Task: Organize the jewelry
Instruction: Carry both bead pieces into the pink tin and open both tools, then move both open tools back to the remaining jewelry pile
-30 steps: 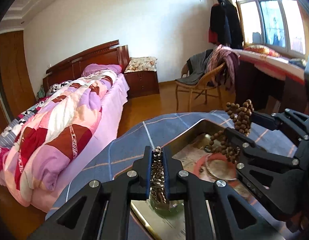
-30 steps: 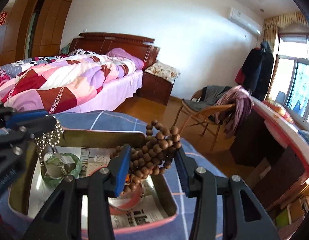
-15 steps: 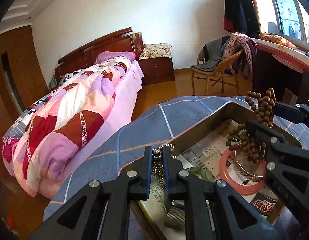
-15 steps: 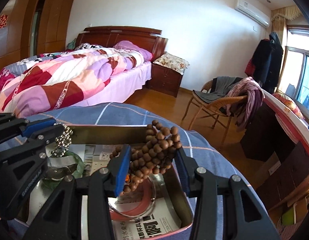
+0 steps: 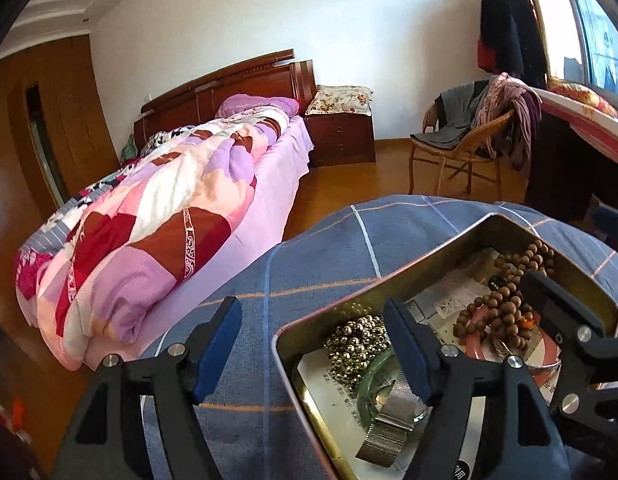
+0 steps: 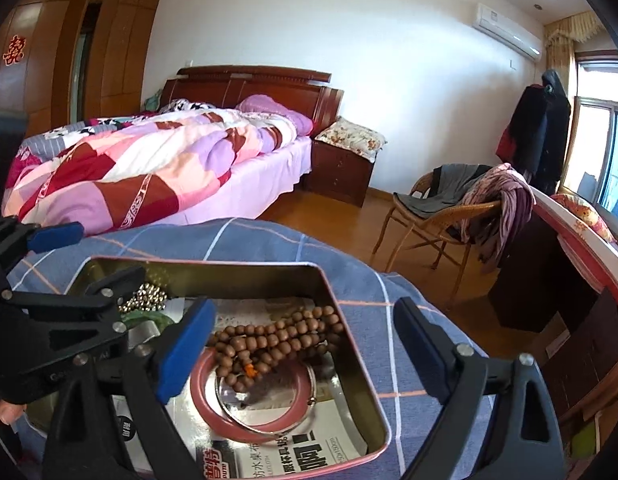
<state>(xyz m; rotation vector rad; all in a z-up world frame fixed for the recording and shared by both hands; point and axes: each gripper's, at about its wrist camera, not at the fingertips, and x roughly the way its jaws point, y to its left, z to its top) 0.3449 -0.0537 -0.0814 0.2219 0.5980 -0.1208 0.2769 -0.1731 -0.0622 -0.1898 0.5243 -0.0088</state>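
A pink-rimmed metal tin [image 5: 393,280] [image 6: 349,320] lined with printed paper sits on the blue plaid cloth. In it lie a silver bead chain [image 5: 359,346] [image 6: 143,298], a green bangle [image 5: 369,392], a mesh-band watch [image 5: 389,424], a brown wooden bead string [image 5: 509,300] [image 6: 277,336], a pink bangle [image 6: 249,412] and a thin silver ring [image 6: 269,400]. My left gripper [image 5: 313,344] is open and empty, straddling the tin's near left corner. My right gripper [image 6: 301,348] is open and empty above the wooden beads.
The tin rests on a round table covered with blue plaid cloth [image 5: 309,264] [image 6: 249,240]. A bed with a patchwork quilt [image 5: 169,208] stands to the left, a wicker chair with clothes [image 6: 449,216] beyond, and a dark desk [image 6: 549,280] to the right.
Both grippers have opened. The silver bead chain left the left gripper and the wooden beads left the right gripper; both now lie in the tin.
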